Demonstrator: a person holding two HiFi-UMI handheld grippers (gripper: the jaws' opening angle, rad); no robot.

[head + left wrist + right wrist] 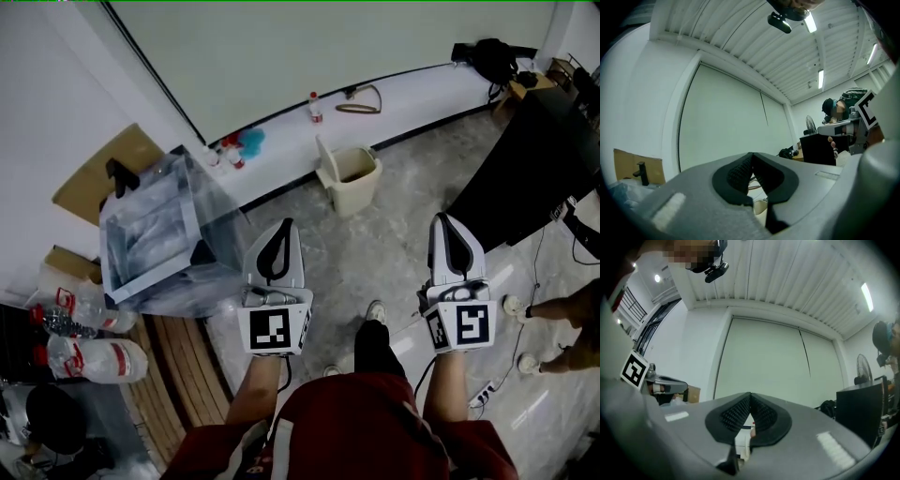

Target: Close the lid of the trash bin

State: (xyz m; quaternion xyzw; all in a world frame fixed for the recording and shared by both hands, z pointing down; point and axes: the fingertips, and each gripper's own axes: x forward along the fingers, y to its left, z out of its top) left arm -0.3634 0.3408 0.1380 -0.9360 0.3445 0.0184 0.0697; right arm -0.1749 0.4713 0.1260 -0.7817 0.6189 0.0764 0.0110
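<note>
The beige trash bin (pixel 354 180) stands on the grey floor by the white ledge, and its lid (pixel 325 159) is tipped up at the bin's left side. I hold both grippers level in front of me, well short of the bin. My left gripper (pixel 280 228) is below and left of the bin, and its jaws are shut with nothing between them. My right gripper (pixel 449 221) is below and right of the bin, also shut and empty. In the left gripper view the dark pads (pixel 740 172) meet at the tip. In the right gripper view the pads (pixel 736 414) do the same.
A clear plastic box (pixel 155 234) sits just left of the left gripper, over a wooden slatted bench (pixel 178 361). Bottles (pixel 315 108) stand on the ledge. A black desk (pixel 525 164) fills the right, with another person's feet (pixel 521 307) and a power strip (pixel 482 394) near it.
</note>
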